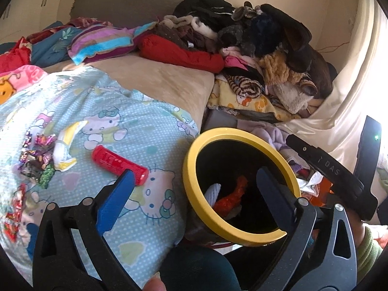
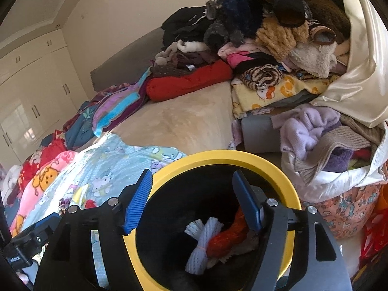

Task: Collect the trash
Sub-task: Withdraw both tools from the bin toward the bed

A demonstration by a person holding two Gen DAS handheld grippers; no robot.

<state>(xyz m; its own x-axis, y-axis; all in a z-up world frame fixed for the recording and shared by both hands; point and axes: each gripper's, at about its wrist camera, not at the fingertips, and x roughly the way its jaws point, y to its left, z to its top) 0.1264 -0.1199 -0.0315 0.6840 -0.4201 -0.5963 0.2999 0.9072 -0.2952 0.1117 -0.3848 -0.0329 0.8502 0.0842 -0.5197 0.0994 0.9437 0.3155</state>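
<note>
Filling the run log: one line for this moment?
left gripper: open, empty | right gripper: open over bin | red tube: on bed

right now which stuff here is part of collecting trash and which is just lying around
Part of the job:
- yellow-rimmed bin, white and red trash already inside
- red tube on the sheet
- shiny candy wrappers
- white and yellow wrapper
- left gripper and right gripper, both open, empty

Just lying about:
- clothes pile
- Hello Kitty sheet
- striped blanket

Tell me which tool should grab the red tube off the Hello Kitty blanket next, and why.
Left. The left tool is open, one finger beside the red tube. The right tool hangs open over the yellow-rimmed bin, with the tube barely in its view.
</note>
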